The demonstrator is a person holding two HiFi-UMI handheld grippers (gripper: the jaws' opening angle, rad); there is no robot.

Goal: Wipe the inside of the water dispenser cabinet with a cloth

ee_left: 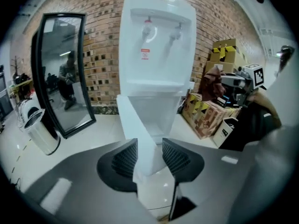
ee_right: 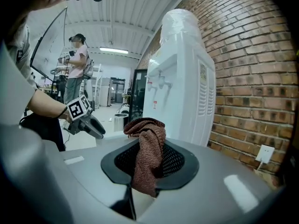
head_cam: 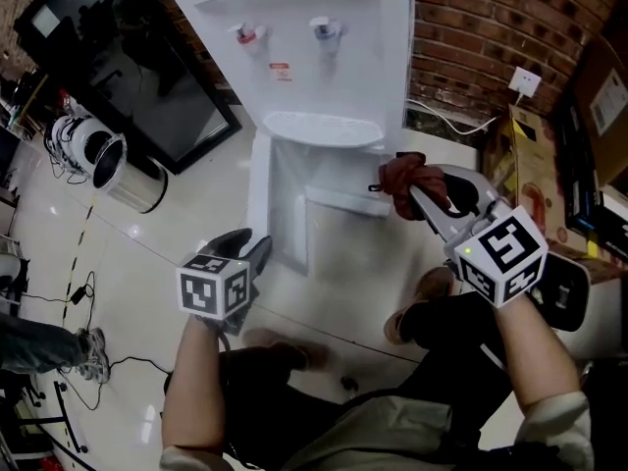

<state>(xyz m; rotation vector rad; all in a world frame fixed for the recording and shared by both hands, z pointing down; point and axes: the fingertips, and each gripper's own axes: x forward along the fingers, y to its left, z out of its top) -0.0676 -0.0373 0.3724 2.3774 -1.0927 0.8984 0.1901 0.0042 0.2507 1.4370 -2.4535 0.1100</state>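
The white water dispenser (head_cam: 314, 47) stands against the brick wall, with its lower cabinet (head_cam: 294, 199) open and the cabinet door (head_cam: 258, 184) swung out to the left. My left gripper (head_cam: 257, 248) is low at the door's free edge. In the left gripper view that door (ee_left: 140, 129) runs between the pads of the left gripper (ee_left: 149, 160), which lie against its two faces. My right gripper (head_cam: 417, 189) hovers right of the opening, shut on a bunched brown-red cloth (head_cam: 404, 173). The cloth (ee_right: 148, 143) hangs from the right gripper (ee_right: 149, 164).
A black-framed mirror (head_cam: 147, 77) leans on the wall at the left, with a round bin (head_cam: 113, 165) beside it. Cardboard boxes (head_cam: 530, 155) stand right of the dispenser under a wall socket (head_cam: 526, 82). Cables (head_cam: 78, 292) lie on the floor. A person (ee_right: 74, 64) stands far behind.
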